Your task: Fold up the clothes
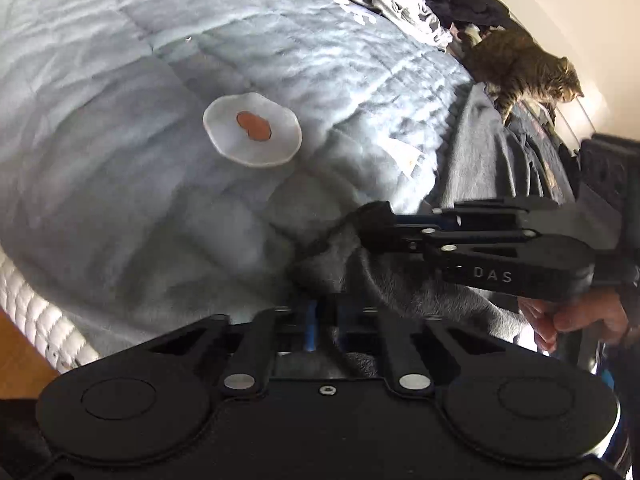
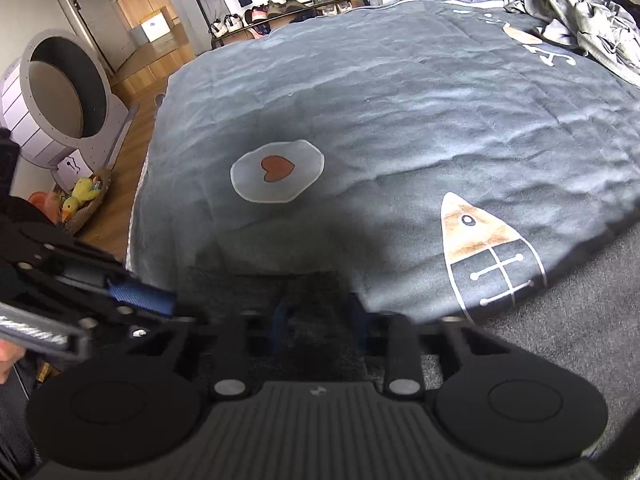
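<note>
Ahead of both our tools spreads a blue quilt [image 2: 400, 100] with a fried-egg print [image 1: 252, 135], a cat [image 1: 524, 68] beyond our right gripper [image 1: 370, 224]. The grey fleece garment [image 1: 404, 280] lies right under the fingertips. Our right gripper reaches in sideways with jaws pinched on its edge, and our left gripper [image 1: 326, 316] is clamped on the same fleece.
</note>
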Demonstrator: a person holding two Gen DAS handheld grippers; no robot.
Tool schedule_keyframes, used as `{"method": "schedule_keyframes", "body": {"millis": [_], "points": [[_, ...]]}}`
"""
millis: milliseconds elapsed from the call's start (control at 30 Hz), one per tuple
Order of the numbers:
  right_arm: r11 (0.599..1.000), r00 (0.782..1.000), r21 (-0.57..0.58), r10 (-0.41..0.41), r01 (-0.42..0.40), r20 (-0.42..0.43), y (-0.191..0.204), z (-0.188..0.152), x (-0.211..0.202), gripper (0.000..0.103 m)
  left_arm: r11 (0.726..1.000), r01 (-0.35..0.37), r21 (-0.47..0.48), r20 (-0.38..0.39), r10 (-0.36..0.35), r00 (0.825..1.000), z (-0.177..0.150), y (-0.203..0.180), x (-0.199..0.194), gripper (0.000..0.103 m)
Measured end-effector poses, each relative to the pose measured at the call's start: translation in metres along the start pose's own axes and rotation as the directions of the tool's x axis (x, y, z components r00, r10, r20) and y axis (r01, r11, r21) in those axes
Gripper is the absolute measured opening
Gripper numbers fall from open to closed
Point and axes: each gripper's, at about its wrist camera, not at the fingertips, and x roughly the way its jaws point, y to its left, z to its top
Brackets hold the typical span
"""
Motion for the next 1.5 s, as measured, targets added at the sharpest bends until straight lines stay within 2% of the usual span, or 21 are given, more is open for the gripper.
{"method": "schedule_keyframes", "body": {"millis": [67,233,367,500,667,733,867,1033,1167,1267,1433,1500], "points": [[1.000,1.000,0.013,0.005,-0.005,0.000,0.000,0.002,0.001,0.005,0.999,0.003,0.047,0.027,-0.004,1.000,0.001,-0.007,-0.003,0.002],[0.999,0.997,0.037,-0.037,0.035,0.068,0.008,0.003,-0.024,0.004,0.983,-0.031,0.182,0.097,0.013,0.995,0.004,-0.030,-0.016,0.002],[0.995,0.982,0.080,-0.075,0.062,0.175,0.012,0.003,-0.065,0.004,0.960,-0.033,0.279,0.159,-0.012,0.987,0.016,-0.054,-0.028,0.002],[0.987,0.957,0.121,-0.138,0.110,0.254,0.012,0.003,-0.106,0.003,0.912,-0.039,0.409,0.211,-0.053,0.976,0.035,-0.094,-0.033,0.002],[0.963,0.913,0.189,-0.245,0.191,0.327,0.002,0.002,-0.156,0.003,0.824,-0.028,0.566,0.224,-0.121,0.967,0.064,-0.155,-0.023,0.002],[0.949,0.894,0.222,-0.289,0.222,0.342,-0.010,0.001,-0.173,0.003,0.804,0.001,0.594,0.201,-0.150,0.968,0.077,-0.177,-0.009,0.002],[0.911,0.858,0.311,-0.376,0.272,0.351,-0.047,-0.006,-0.195,0.003,0.744,0.014,0.668,0.175,-0.176,0.969,0.102,-0.216,0.030,0.002],[0.859,0.828,0.412,-0.452,0.305,0.330,-0.113,-0.012,-0.189,0.003,0.679,0.002,0.734,0.147,-0.162,0.976,0.126,-0.257,0.090,0.002],[0.809,0.803,0.489,-0.511,0.327,0.308,-0.167,-0.017,-0.184,0.003,0.639,-0.020,0.769,0.141,-0.139,0.980,0.140,-0.282,0.136,0.002],[0.767,0.782,0.544,-0.552,0.341,0.288,-0.207,-0.020,-0.180,0.003,0.628,-0.028,0.777,0.135,-0.124,0.983,0.153,-0.295,0.167,0.002],[0.725,0.767,0.578,-0.592,0.375,0.245,-0.264,-0.022,-0.165,0.003,0.609,-0.035,0.792,0.122,-0.102,0.987,0.172,-0.313,0.218,0.002],[0.710,0.761,0.585,-0.608,0.392,0.228,-0.283,-0.024,-0.157,0.003,0.610,-0.032,0.792,0.111,-0.093,0.990,0.177,-0.316,0.238,0.002]]}}
